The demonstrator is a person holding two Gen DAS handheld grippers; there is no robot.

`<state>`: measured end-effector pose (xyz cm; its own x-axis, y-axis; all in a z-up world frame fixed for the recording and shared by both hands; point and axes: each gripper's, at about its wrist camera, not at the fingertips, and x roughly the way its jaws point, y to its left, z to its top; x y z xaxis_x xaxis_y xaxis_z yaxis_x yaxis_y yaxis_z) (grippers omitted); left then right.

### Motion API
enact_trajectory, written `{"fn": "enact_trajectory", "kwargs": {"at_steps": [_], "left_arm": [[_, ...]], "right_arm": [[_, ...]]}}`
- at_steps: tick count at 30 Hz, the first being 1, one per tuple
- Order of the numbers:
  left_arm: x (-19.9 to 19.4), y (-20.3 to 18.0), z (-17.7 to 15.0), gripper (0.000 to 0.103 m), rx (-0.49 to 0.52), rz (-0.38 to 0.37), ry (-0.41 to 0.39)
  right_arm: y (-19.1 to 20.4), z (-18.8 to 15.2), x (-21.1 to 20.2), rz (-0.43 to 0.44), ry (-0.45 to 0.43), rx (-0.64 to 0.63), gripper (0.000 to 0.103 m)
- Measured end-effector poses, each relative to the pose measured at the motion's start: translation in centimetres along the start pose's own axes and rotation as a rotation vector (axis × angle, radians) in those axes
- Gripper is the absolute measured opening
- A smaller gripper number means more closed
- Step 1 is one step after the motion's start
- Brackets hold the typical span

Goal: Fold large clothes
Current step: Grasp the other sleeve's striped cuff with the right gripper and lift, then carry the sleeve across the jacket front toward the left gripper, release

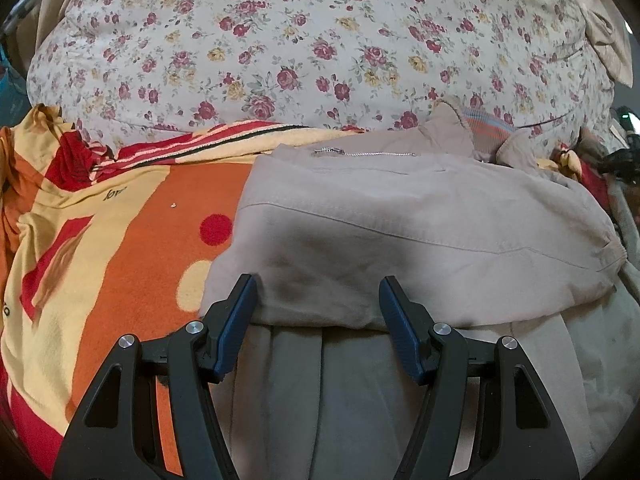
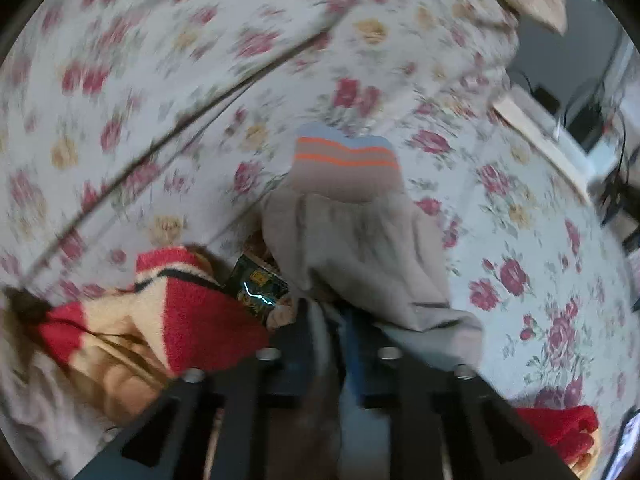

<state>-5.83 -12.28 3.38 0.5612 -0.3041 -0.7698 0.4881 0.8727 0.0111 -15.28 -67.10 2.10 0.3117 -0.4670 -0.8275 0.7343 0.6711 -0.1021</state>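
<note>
Nearest the left wrist camera, the left hand-held gripper [image 1: 318,300] stands with its jaws wide apart, its blue pads [image 1: 236,320] set to either side of the folded front edge of a beige jacket [image 1: 400,232]. The left pad sits just beside the cloth; nothing is clamped between the two. Below that fold, paler layers of the same jacket run down between the gripper's black arms. The jacket lies folded on an orange, red and cream blanket [image 1: 132,240] that spreads off to the left, patterned with dots and stripes. A silver zip [image 1: 364,153] crosses the far part of the jacket, and past it a ribbed cuff [image 1: 486,128] with orange stripes shows at the far right. Behind everything lies a white floral bedsheet [image 1: 300,40].

Close to the right wrist camera, in a blurred picture, the right hand-held gripper [image 2: 328,320] has its jaws drawn together on a bunch of beige cloth, the jacket sleeve [image 2: 360,248]. The sleeve rises away from the jaws and ends in the striped cuff [image 2: 344,160], which shows against the floral bedsheet [image 2: 520,240]. To the left of the gripper lies a fold of the red and cream blanket [image 2: 180,320], and between it and the sleeve sits a small dark packet [image 2: 256,284], too blurred to identify. Far right, dark cables and furniture [image 2: 592,120] stand beyond the bed's edge.
</note>
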Motion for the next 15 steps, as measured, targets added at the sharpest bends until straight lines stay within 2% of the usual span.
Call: {"fn": "enact_trajectory", "kwargs": {"at_steps": [3,5,7,8,10,15], "left_arm": [[-0.2,-0.1,0.0,0.064,0.002,0.007,-0.009],[-0.5,0.0,0.0,0.064,-0.003,0.008,-0.017],[-0.7,0.2,0.0,0.064,-0.014,0.006,-0.026],[-0.8,0.3,0.1,0.064,-0.02,0.004,-0.03],[-1.1,0.6,0.2,0.064,-0.04,-0.003,-0.038],[-1.6,2.0,0.5,0.064,-0.124,-0.067,-0.046]], "right_arm": [[-2.6,-0.3,-2.2,0.175,-0.03,0.087,0.006],[-3.7,-0.8,-4.7,0.308,-0.07,0.11,0.006],[-4.3,-1.4,-7.1,0.406,-0.098,0.119,0.006],[-3.8,-1.9,-8.9,0.482,-0.112,0.113,0.006],[-2.3,-2.4,-11.5,0.577,-0.127,0.086,0.006],[4.8,-6.8,-18.7,0.834,-0.126,-0.035,0.006]]}}
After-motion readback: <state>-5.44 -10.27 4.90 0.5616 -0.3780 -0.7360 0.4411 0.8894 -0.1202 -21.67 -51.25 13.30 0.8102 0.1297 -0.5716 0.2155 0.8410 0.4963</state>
